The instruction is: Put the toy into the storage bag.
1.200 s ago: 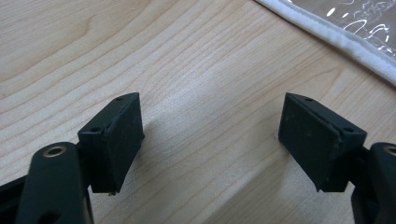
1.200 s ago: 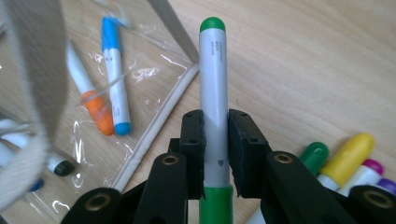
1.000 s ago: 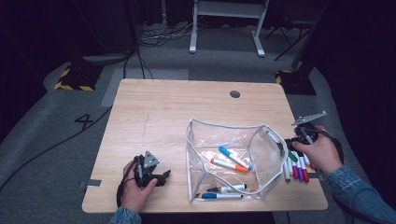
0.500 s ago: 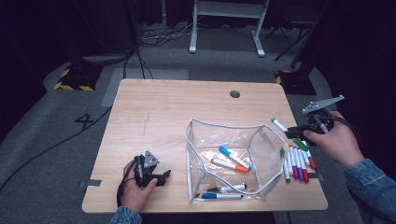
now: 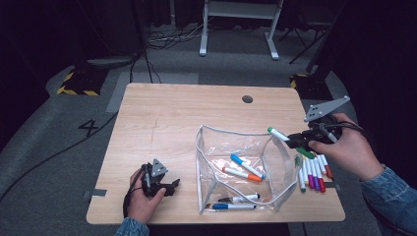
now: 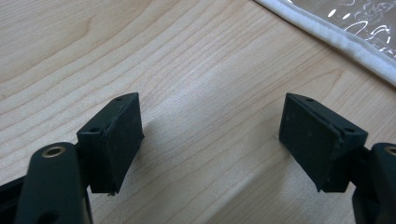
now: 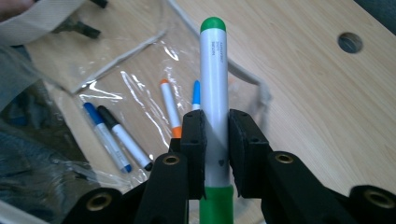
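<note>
- A dim room, grey floor, and a pale wooden table (image 5: 172,118) with a clear plastic pouch (image 5: 241,167) standing open on it.
- The right gripper (image 5: 301,140) holds a green marker (image 7: 214,93) clamped mid-barrel, lifted just beside the pouch's right rim, above the loose markers (image 5: 312,172).
- To do this well, I'd say: carry the cap end over the rim, tip it down, and release only once inside.
- The left gripper (image 5: 164,187) rests near the pouch's left side, jaws apart and holding nothing.

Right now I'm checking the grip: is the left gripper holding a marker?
No, the left gripper's fingers stand apart over bare table with nothing between them.
</note>
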A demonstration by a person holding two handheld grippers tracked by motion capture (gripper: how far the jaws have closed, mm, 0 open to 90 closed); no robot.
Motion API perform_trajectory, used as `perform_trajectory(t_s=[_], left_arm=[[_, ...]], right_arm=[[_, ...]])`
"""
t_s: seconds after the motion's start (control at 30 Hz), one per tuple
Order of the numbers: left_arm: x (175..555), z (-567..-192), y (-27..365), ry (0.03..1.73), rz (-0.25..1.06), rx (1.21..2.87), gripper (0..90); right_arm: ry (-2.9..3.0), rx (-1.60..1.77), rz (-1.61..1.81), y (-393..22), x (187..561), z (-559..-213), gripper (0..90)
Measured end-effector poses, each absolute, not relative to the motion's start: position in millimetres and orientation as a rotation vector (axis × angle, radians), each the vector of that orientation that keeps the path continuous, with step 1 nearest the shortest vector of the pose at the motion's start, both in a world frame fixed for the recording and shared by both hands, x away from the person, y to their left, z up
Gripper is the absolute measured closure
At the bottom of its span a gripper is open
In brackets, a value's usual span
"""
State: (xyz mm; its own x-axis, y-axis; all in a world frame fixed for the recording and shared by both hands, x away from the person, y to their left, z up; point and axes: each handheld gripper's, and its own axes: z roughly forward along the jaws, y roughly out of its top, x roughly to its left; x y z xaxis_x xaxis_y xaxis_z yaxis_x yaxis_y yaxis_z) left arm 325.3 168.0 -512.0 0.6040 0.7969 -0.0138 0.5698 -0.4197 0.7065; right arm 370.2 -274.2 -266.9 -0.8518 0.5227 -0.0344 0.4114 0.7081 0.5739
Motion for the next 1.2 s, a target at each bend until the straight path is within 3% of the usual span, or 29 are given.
perform_trajectory(t_s=[0.4, 1.2], left_arm=[[325, -512, 168, 1.073, 0.427, 2.146, 21.9], [325, -512, 168, 1.073, 0.427, 2.146, 21.9]], right_arm=[[2.874, 0.477, 0.783, -223, 347, -270, 77.0], [3.116, 0.135, 0.488, -169, 335, -323, 76.9]])
